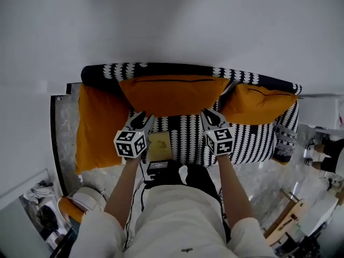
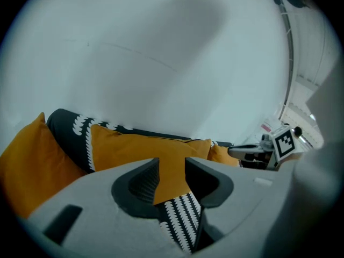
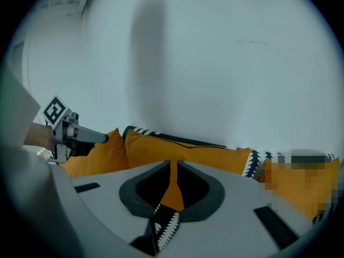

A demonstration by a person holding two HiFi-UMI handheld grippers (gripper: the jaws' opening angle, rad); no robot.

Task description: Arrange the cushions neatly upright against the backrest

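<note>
Middle cushion (image 1: 171,94), orange and plump, is caught at its two lower corners, the parts nearest the person. The left gripper (image 1: 144,120) has its jaws narrowly apart with a thick fold of the lower left corner filling the gap. The right gripper (image 1: 210,116) has its jaws almost together on a thin pinch of the lower right corner. Both corners sit just above the black-and-white sofa seat (image 1: 188,136), about midway along it. Beyond them the cushion leans back against the backrest (image 1: 161,69). The left cushion (image 1: 99,125) lies along the sofa's left end, and the right cushion (image 1: 258,104) slumps in the far right corner. All three look light and soft, with a cloth cover that bunches easily. A corner pinch will probably let the filling sag and the body fold, so a grip on both corners, or deeper along an edge seam, should steer one best. There is little risk of damage.
</note>
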